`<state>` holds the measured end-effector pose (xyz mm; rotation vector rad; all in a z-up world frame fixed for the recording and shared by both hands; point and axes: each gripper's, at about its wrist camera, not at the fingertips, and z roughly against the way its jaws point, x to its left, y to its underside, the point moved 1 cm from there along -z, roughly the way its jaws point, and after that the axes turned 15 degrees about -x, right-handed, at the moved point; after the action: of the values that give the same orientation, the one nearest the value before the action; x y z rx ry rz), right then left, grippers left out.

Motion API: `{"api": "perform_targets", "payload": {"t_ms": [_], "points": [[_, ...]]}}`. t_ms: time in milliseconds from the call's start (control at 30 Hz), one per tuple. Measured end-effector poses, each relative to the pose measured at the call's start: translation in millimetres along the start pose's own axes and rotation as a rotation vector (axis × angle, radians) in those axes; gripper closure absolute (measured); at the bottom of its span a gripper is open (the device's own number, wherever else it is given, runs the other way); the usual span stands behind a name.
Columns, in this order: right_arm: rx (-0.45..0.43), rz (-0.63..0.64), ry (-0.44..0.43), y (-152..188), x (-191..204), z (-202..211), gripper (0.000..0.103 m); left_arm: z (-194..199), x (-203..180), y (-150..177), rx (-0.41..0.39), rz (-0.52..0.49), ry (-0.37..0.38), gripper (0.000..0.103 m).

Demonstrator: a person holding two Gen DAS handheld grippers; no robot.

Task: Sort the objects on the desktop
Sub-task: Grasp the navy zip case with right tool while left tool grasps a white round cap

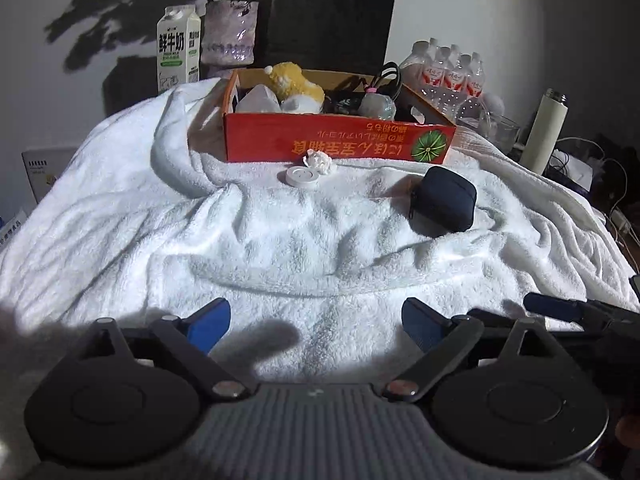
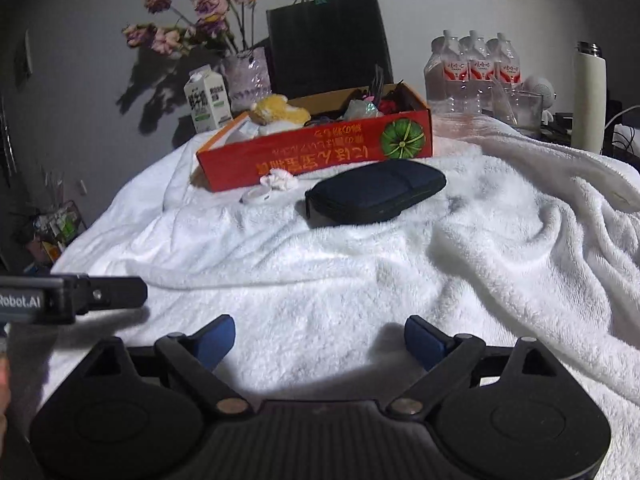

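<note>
Both grippers, the left gripper (image 1: 316, 326) and the right gripper (image 2: 320, 340), hover with jaws spread wide and empty over a rumpled white towel (image 1: 280, 248) that covers the surface. Toward 12 o'clock sits a red cardboard box (image 1: 340, 140) of odds and ends, with a white round disc (image 1: 303, 176), a crumpled tissue (image 1: 319, 161) and a dark zip pouch (image 2: 376, 191) lying just before it. Behind, against the pale wall, stand a milk carton (image 1: 178, 50), a vase of flowers (image 2: 248, 76), a black paper bag (image 2: 328, 52) and water bottles (image 2: 476, 72).

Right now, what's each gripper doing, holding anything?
Left gripper: open, empty, over the white towel.
Right gripper: open, empty.
</note>
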<state>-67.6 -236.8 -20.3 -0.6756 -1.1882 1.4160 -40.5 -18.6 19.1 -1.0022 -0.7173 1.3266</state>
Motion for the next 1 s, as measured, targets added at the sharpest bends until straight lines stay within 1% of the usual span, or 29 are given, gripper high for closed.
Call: {"api": "perform_targets", "payload": {"t_ms": [67,133,200,267,333,433,467,500,533,567,633,700,767,800,833,867,900,933,967,1000], "points": [[-0.04,-0.049,-0.001,-12,-6,1,0.012,-6,4,2,0.013,0.003,-0.007,0.008],[-0.1,-0.09,-0.004,-26,-12,0,0.011,-14,9,-1,0.011,0.0,-0.015,0.008],[-0.128,-0.106,-0.007,-41,-19,-12,0.011,-23,13,-11,-0.023,-0.008,-0.009,0.008],[-0.108,-0.111,0.013,-54,-26,-39,0.01,-35,16,-24,-0.067,-0.021,-0.006,0.008],[-0.058,-0.15,0.047,-64,-35,-71,0.01,-54,18,-39,-0.093,-0.034,-0.012,0.008],[0.021,-0.257,0.079,-71,-48,-117,0.01,-91,18,-58,-0.105,-0.05,0.005,0.009],[0.035,-0.28,0.088,-72,-51,-131,0.007,-105,17,-64,-0.107,-0.064,0.006,0.01],[0.044,-0.283,0.118,-73,-51,-143,0.006,-120,15,-68,-0.104,-0.08,0.009,0.011],[0.041,-0.266,0.142,-74,-49,-152,0.007,-134,12,-72,-0.1,-0.094,0.011,0.013],[0.028,-0.221,0.148,-73,-44,-157,0.011,-148,11,-75,-0.09,-0.098,0.011,0.016],[0.008,-0.096,0.144,-72,-33,-164,0.035,-172,10,-76,-0.06,-0.099,0.024,0.017],[-0.007,0.015,0.108,-69,-25,-163,0.036,-189,11,-73,-0.034,-0.1,0.02,0.02],[-0.017,0.065,0.085,-67,-24,-160,0.037,-200,10,-68,-0.019,-0.099,0.028,0.023],[-0.02,0.066,0.075,-66,-26,-160,0.037,-203,9,-65,-0.01,-0.102,0.036,0.024],[-0.021,0.047,0.067,-67,-29,-160,0.036,-206,8,-62,-0.001,-0.11,0.041,0.028],[-0.023,0.024,0.062,-67,-33,-159,0.035,-209,6,-59,0.01,-0.124,0.041,0.03],[-0.023,0.003,0.063,-67,-35,-161,0.031,-211,4,-55,0.02,-0.141,0.036,0.031],[-0.003,-0.017,0.069,-64,-37,-164,0.026,-209,2,-53,0.005,-0.162,0.031,0.037],[0.027,-0.007,0.073,-61,-34,-169,0.024,-208,2,-52,0.002,-0.163,0.034,0.045],[0.024,0.049,0.088,-59,-27,-170,0.029,-207,2,-52,-0.004,-0.159,0.032,0.052]]}}
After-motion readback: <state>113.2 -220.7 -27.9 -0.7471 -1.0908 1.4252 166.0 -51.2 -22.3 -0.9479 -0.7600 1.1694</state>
